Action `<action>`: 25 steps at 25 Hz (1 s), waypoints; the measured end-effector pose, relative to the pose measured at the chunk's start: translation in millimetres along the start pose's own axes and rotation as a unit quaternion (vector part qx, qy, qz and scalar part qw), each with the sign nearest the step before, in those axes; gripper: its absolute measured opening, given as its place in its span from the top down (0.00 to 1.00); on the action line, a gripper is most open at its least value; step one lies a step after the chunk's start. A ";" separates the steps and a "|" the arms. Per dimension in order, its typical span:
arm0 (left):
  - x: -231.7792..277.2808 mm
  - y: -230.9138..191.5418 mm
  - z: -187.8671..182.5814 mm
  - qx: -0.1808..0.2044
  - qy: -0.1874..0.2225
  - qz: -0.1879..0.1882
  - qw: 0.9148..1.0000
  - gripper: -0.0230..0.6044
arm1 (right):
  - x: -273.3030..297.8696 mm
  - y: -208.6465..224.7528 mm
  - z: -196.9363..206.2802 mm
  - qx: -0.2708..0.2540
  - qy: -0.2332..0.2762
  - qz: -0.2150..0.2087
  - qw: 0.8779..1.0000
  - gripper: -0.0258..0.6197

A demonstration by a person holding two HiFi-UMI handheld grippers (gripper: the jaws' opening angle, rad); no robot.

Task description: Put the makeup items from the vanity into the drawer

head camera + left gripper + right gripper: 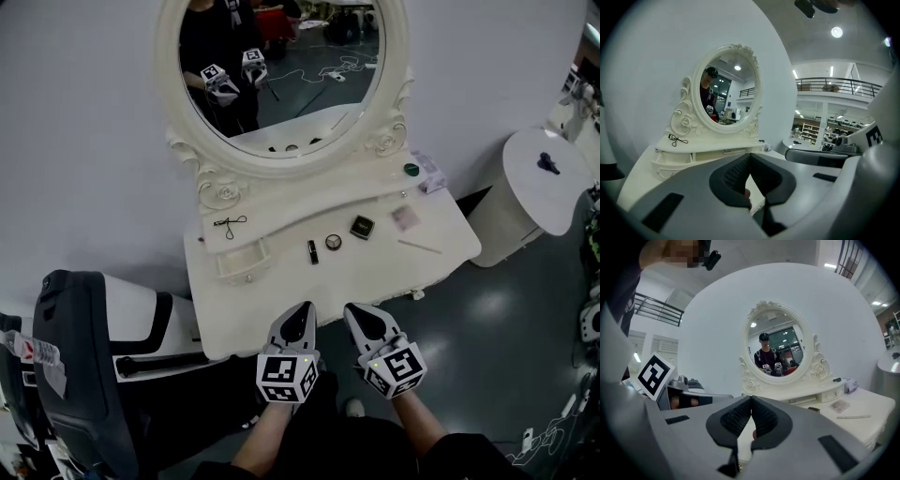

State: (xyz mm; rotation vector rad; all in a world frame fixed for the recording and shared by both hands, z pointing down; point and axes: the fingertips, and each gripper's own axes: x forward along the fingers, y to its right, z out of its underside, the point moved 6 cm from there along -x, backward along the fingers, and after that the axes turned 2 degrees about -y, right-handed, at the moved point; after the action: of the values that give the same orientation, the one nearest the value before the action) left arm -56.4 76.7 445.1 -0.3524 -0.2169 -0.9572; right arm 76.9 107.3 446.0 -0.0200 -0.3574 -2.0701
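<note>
The white vanity (441, 262) carries an eyelash curler (230, 223) on its raised shelf under the oval mirror (281, 66). On the top lie a black tube (313, 251), a round compact (333, 242), a square black compact (363, 227), a pinkish palette (405, 217) and a thin stick (419, 247). A small drawer (244, 262) stands pulled out at the left. My left gripper (302, 315) and right gripper (359, 317) hover side by side before the vanity's front edge, both shut and empty. The left gripper (750, 157) and right gripper (751, 401) views show the jaws pressed together.
A dark round lid (411, 170) and a lilac box (429, 172) sit at the vanity's back right. A round white table (544, 183) stands to the right. A dark grey and white machine (80, 366) stands at the left.
</note>
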 end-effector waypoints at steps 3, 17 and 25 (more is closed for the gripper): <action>14.7 -18.3 -1.3 -0.007 -0.009 0.002 1.000 0.94 | 21.5 4.5 -0.2 0.001 -0.007 0.007 1.000 0.92; 78.3 -61.1 4.2 -0.025 -0.044 -0.006 0.999 0.94 | 82.8 39.0 -0.3 0.005 -0.029 0.014 0.999 0.92; 121.8 -63.2 11.4 -0.031 -0.057 -0.032 0.997 0.94 | 103.2 77.3 0.4 0.014 -0.034 -0.012 0.999 0.92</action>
State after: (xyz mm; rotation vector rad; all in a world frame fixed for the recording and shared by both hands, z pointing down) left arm -40.7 -44.4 508.7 -0.4600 -0.3047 -1.0090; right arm 90.6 -15.8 481.9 -0.0698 -0.4305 -2.0912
